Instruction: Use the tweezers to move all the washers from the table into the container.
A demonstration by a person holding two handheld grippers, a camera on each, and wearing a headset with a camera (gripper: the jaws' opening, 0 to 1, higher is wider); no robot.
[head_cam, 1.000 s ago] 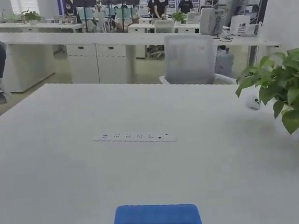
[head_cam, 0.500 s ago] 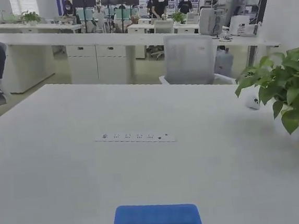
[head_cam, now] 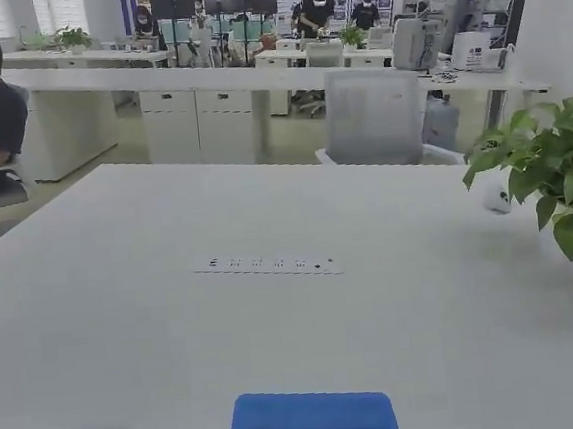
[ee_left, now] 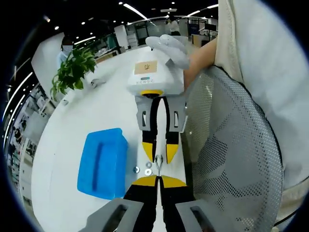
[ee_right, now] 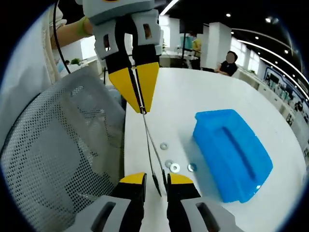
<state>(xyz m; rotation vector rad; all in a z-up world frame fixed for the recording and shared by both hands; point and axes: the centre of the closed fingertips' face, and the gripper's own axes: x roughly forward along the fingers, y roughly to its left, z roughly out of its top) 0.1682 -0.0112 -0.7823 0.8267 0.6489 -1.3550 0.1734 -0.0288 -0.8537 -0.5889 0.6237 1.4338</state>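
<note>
Washers: four counted in the right gripper view, low centre of the frame. They lie flat on the white table, just left of the blue container and apart from it. None is seen inside the container, so the transfer is judged not yet begun.

Handling (judged): small flat metal rings, so light, stiff and not fragile. They are thin, smooth and lie flush with the table, so they are likely to slip or flick away under a pinch. Hold is best taken across the rim, with one tweezer tip through the hole and the other outside. A washer could also be tipped up on its edge first. Three lie close together, so the lone upper one is the easier first pick.

Tweezers: held in the air above the table edge, with the legs spread and nothing between the tips.

Left gripper: enters from the top of the right gripper view. Its jaws are closed onto the joined end of the tweezers.

Right gripper: jaws part-way open, one on each side of the tweezer legs near the tips. Whether the pads touch the legs cannot be told. Closing these jaws is judged to be what will pinch the tweezers.
</note>
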